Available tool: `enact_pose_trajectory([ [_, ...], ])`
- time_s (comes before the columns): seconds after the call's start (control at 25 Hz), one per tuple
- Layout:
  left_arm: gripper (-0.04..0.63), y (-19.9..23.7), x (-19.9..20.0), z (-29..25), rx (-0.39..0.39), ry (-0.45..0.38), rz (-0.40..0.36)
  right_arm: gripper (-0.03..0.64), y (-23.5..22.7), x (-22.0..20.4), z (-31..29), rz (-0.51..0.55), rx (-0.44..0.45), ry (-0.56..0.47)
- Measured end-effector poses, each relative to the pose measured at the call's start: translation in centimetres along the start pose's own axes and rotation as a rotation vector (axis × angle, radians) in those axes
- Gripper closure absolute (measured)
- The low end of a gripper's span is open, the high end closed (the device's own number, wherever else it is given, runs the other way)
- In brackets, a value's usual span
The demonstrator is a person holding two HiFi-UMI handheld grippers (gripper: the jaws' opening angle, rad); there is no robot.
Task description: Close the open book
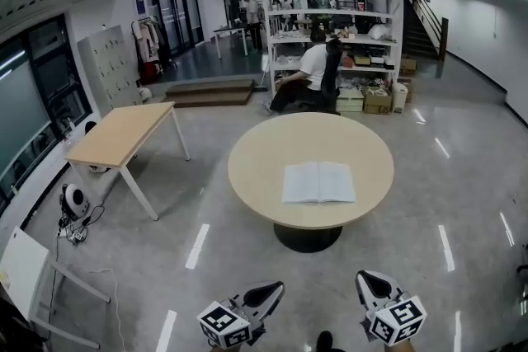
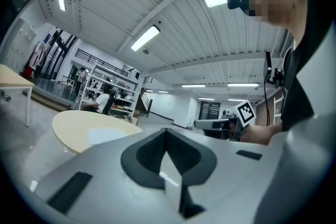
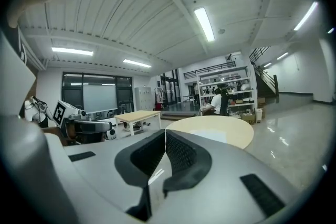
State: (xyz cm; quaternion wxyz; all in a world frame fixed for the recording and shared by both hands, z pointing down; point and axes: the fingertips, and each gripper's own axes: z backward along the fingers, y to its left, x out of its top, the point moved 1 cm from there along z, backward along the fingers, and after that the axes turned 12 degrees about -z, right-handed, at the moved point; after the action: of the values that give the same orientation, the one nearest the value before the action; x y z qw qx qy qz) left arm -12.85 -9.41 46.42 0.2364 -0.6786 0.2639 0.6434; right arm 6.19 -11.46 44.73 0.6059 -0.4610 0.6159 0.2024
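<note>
On the round table (image 1: 256, 157) we note the open book (image 1: 318, 182): it lies flat with its pages up, close to the table's middle and a little toward the near edge. Nothing else rests on that tabletop.

We hold both tools well short of the table, over the glossy floor (image 1: 206, 243), and they touch nothing. The left gripper (image 1: 268, 293) points toward the table; its own view shows the two dark jaws pressed together at the tips with nothing between them. The right gripper (image 1: 371, 286) sits beside it, also aimed at the table, and its jaws are likewise clenched on nothing. Each gripper shows up in the other's view, level and apart.

Off to the left stands a rectangular wooden table (image 1: 120, 136). Beyond the round table's far edge a person (image 1: 309, 78) sits in front of the white shelves (image 1: 330, 21), and stairs (image 1: 425, 12) rise at the right.
</note>
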Motion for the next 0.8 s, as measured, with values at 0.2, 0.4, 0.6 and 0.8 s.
enact_pose_trajectory([
  [0.2,0.603,3.2,0.1,-2.2,0.001,0.005,-0.011,0.617,-2.2,1.0,-3.7,-0.015,0.004,-0.007],
  [0.4,0.603,6.6,1.7,-5.6,0.004,0.016,-0.012,0.617,-4.6,2.5,-8.0,-0.043,0.014,-0.034],
  [0.6,0.603,10.1,2.3,-9.2,-0.002,0.032,-0.058,0.617,-7.3,4.8,-12.4,-0.050,0.053,-0.043],
  [0.8,0.603,12.2,3.4,-11.3,-0.006,0.021,-0.077,0.617,-9.1,7.7,-15.4,-0.019,0.060,-0.069],
])
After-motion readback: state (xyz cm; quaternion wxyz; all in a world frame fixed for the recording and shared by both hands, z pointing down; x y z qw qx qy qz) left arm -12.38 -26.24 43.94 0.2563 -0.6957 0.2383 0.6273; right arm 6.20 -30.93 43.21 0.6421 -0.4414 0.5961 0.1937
